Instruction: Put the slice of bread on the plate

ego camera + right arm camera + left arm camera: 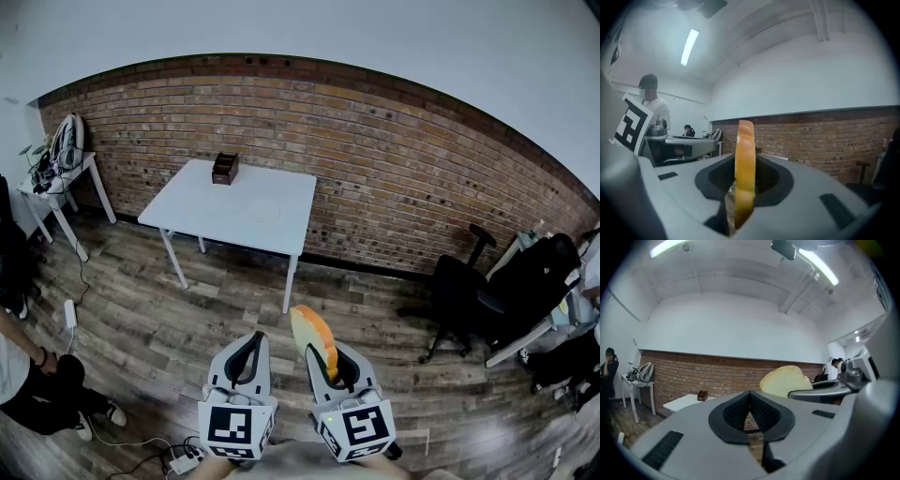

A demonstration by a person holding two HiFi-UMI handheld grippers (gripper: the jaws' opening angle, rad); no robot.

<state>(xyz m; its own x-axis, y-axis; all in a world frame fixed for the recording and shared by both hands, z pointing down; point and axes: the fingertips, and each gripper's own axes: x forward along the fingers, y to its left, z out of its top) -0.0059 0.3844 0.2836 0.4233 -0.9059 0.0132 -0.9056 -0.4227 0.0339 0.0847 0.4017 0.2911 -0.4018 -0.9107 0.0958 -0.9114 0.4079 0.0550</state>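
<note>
A slice of bread with an orange crust stands on edge between the jaws of my right gripper, which is shut on it low over the wooden floor. In the right gripper view the bread shows edge-on, pinched by the dark pads. My left gripper is beside it, shut with nothing in it; its pads meet in the left gripper view, where the bread appears to the right. A white plate lies on the white table, far ahead by the brick wall.
A small brown box stands at the table's back edge. A black office chair and a dark bag are at the right. On the left are a white side table, a person and cables on the floor.
</note>
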